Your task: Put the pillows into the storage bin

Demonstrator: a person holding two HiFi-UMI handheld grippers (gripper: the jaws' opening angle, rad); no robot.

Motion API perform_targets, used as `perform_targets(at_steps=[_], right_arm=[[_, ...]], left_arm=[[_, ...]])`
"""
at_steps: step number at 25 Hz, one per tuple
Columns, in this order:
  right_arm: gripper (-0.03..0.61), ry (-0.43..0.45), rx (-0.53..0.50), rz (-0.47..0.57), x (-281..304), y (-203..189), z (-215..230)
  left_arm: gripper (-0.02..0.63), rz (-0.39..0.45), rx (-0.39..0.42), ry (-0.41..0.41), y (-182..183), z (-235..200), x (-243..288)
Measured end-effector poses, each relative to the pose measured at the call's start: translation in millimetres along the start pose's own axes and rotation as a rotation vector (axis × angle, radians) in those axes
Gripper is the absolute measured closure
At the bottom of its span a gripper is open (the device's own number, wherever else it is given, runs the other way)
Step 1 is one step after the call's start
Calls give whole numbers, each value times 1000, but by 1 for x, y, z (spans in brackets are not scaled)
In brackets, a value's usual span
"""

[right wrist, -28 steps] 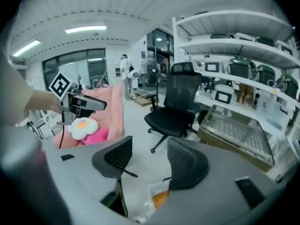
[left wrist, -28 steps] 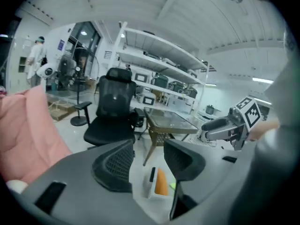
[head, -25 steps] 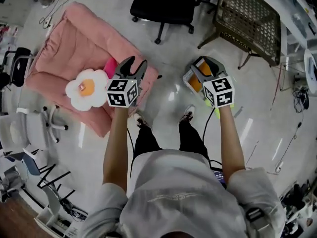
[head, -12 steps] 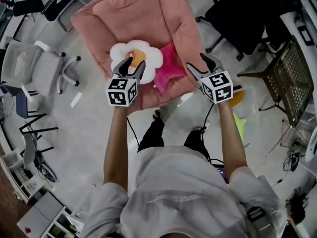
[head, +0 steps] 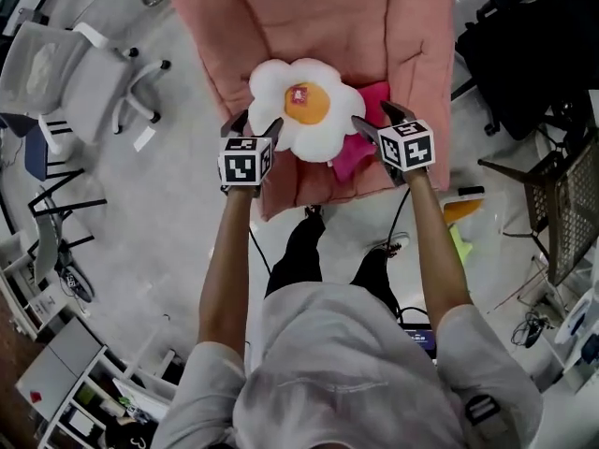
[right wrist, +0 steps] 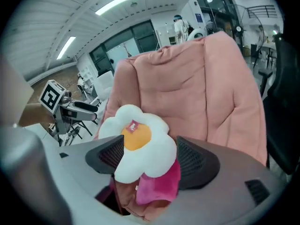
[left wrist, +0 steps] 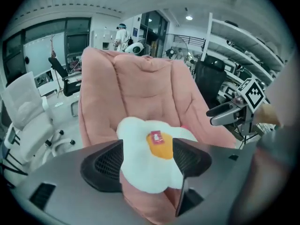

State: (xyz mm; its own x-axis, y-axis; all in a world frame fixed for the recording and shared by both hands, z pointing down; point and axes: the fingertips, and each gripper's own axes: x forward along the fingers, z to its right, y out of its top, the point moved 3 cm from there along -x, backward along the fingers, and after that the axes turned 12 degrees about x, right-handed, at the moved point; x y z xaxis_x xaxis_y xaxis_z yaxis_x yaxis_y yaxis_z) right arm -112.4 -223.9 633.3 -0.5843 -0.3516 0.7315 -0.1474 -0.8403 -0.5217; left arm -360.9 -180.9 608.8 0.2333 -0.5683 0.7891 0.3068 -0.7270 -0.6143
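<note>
Softly plush, flower-shaped white pillow (head: 316,135), yellow centre (head: 308,105), quilted pink lounger (head: 281,17)

- Four pillows are in view: flower pillow (head: 304,110), pink pillow (head: 360,152), orange pillow (head: 460,210), green pillow (head: 460,244).
- One pink lounger (head: 281,26).
- One mesh bin (head: 573,204).
- Two office chairs show clearly: white chair (head: 56,68), black chair (head: 515,64).
- Two people: the operator (head: 356,363) and a distant figure (left wrist: 121,32).

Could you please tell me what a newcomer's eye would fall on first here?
The white flower-shaped pillow with its orange centre stands out, lying on the big pink padded chair, with a magenta pillow peeking out at its right. The left gripper and right gripper flank it; their jaws have just been opening and grip nothing.
</note>
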Motion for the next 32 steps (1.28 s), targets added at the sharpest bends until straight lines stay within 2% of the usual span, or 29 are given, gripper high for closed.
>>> perform_targets(at_steps=[6, 9, 12, 15, 18, 20, 23, 29, 32], right_arm=[[184, -3, 187, -107, 79, -23, 31], [175, 8, 223, -144, 100, -38, 39], [175, 3, 257, -162, 109, -47, 45], [183, 9, 303, -140, 112, -51, 45], [254, 3, 279, -108, 108, -50, 36], [301, -4, 230, -81, 99, -43, 28], [336, -1, 166, -22, 77, -26, 17], [342, 5, 98, 148, 0, 19, 11], [342, -20, 71, 233, -49, 38, 9]], left_arm=[[233, -123, -14, -31, -29, -18, 55], [233, -165, 3, -68, -37, -13, 71], [238, -190, 36, -68, -42, -9, 80], [333, -186, 72, -73, -44, -8, 82], [401, -178, 108, -79, -44, -8, 78], [434, -164, 114, -65, -39, -8, 72], [465, -113, 99, -35, -22, -3, 58], [471, 78, 111, -6, 34, 17, 13], [471, 151, 133, -5, 69, 37, -12]])
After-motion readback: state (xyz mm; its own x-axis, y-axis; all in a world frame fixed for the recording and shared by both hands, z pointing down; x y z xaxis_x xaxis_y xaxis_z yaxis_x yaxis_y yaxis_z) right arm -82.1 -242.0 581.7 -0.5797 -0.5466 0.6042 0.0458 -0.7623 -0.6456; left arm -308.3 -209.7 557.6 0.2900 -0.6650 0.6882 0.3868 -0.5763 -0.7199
